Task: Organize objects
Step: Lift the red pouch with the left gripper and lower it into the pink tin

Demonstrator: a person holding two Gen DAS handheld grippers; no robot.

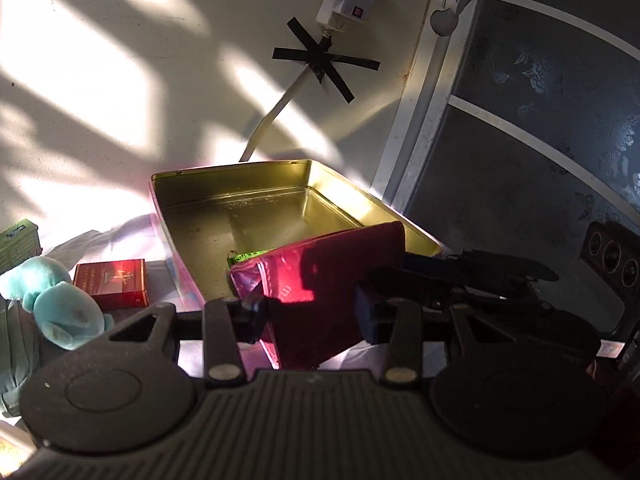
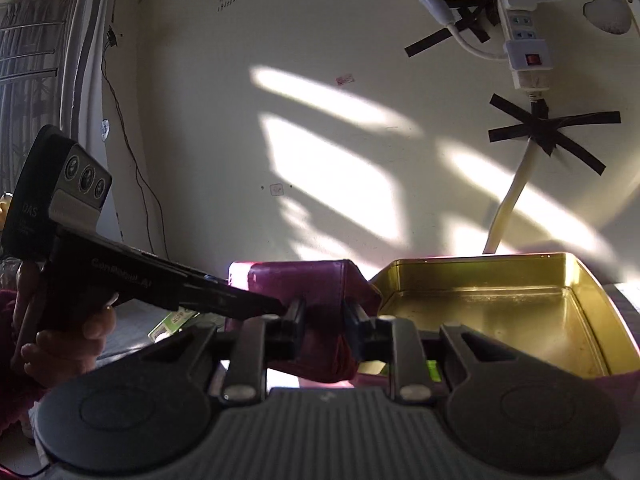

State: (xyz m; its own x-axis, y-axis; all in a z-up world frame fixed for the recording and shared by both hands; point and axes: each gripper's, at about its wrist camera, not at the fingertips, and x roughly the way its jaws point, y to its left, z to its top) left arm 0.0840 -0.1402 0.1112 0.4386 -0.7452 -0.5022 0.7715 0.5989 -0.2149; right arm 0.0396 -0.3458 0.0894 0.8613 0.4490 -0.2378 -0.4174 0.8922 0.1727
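An open gold-lined tin (image 1: pixel 208 208) with pink outer sides stands by the wall; it also shows in the right wrist view (image 2: pixel 576 280). A shiny magenta packet (image 1: pixel 320 280) is held over the tin's near edge. My left gripper (image 1: pixel 310 308) is shut on it, and my right gripper (image 2: pixel 324 320) is shut on the same packet (image 2: pixel 296 280) from the other side. The right gripper (image 1: pixel 472 276) reaches in from the right in the left wrist view; the left gripper (image 2: pixel 160 284) reaches in from the left in the right wrist view. A green item (image 1: pixel 246 257) lies inside the tin.
A red box (image 1: pixel 112 282), a teal plush toy (image 1: pixel 60 308) and a green box (image 1: pixel 18 242) lie left of the tin on a white cloth. A power strip (image 2: pixel 520 24) and a taped cable (image 1: pixel 320 60) hang on the wall behind. A dark patterned panel (image 1: pixel 540 120) stands at the right.
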